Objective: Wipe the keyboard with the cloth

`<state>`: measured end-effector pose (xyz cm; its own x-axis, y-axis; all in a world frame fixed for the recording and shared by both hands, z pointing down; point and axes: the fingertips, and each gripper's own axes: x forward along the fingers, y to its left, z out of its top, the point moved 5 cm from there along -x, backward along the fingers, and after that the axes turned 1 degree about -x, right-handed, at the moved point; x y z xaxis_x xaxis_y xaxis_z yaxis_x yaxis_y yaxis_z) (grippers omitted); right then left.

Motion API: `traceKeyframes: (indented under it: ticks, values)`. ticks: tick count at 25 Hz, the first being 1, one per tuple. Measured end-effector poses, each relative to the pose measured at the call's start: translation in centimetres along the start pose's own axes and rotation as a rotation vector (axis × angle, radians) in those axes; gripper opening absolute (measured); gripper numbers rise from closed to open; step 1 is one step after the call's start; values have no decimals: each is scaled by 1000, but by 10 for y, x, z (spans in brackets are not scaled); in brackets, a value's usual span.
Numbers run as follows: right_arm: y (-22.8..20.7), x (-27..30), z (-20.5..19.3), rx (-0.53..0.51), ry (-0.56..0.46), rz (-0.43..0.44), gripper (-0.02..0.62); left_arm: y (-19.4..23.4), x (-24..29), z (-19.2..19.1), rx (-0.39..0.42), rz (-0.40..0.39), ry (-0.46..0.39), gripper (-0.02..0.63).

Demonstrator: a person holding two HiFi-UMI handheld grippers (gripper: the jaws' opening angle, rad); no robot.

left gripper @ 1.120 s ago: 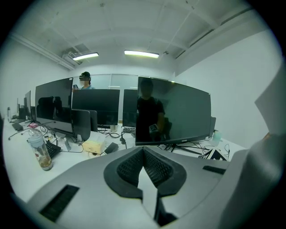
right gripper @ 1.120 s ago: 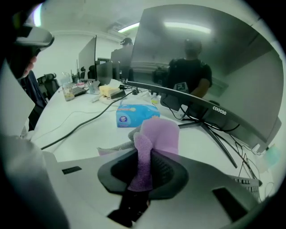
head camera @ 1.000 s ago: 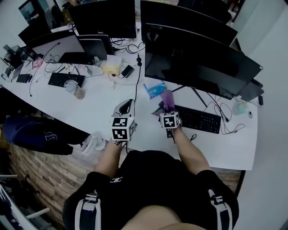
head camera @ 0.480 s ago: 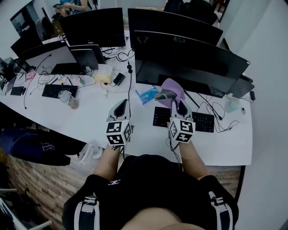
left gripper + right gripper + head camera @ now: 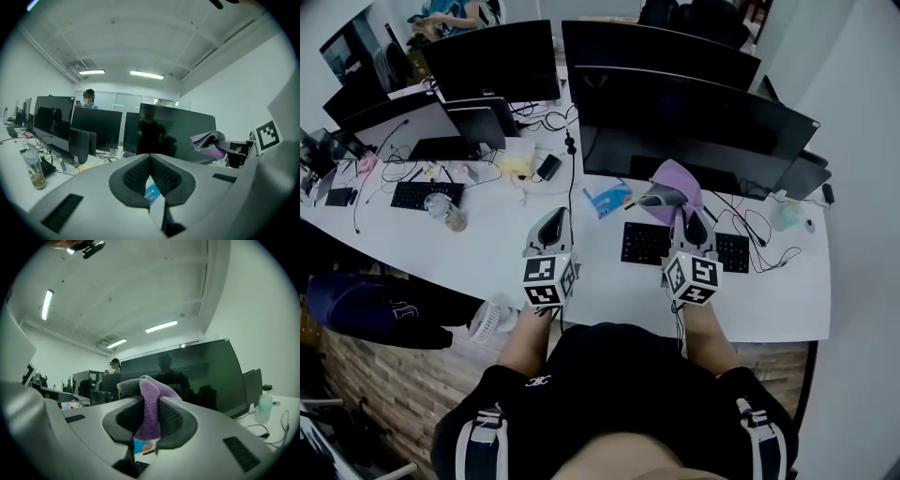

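A black keyboard [image 5: 643, 244] lies on the white desk [image 5: 600, 272] in front of the big dark monitor [image 5: 694, 122]. My right gripper [image 5: 682, 212] hangs over the keyboard's middle, shut on a purple cloth [image 5: 677, 180] that bunches up past its tips. In the right gripper view the cloth [image 5: 150, 416] is pinched between the jaws of the right gripper [image 5: 149, 401]. My left gripper [image 5: 552, 221] hovers over bare desk left of the keyboard. Its jaws meet with nothing held, as the left gripper view shows at the left gripper [image 5: 150, 160]. That view also catches the cloth [image 5: 209, 140] at the right.
A blue tissue pack [image 5: 607, 198] lies just left of the keyboard's far corner. Cables [image 5: 759, 255] and a small bottle [image 5: 785, 217] are at the right end. A cup [image 5: 448, 208], a second keyboard [image 5: 417, 194] and more monitors stand at the left. A small fan [image 5: 490, 319] sits by the near edge.
My right gripper has carried the cloth to the right, from the keyboard's left end to above its middle, and the cloth now sits higher. The left gripper has barely moved.
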<state>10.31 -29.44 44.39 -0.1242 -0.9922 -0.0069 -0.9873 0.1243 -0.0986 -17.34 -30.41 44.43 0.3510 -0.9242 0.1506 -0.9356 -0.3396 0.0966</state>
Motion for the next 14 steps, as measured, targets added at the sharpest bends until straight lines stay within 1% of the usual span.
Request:
traceKeyframes:
  ticks: [14]
  values:
    - [5,7,-1,-8,1,6,87,1,6,1,9,-10,9,11]
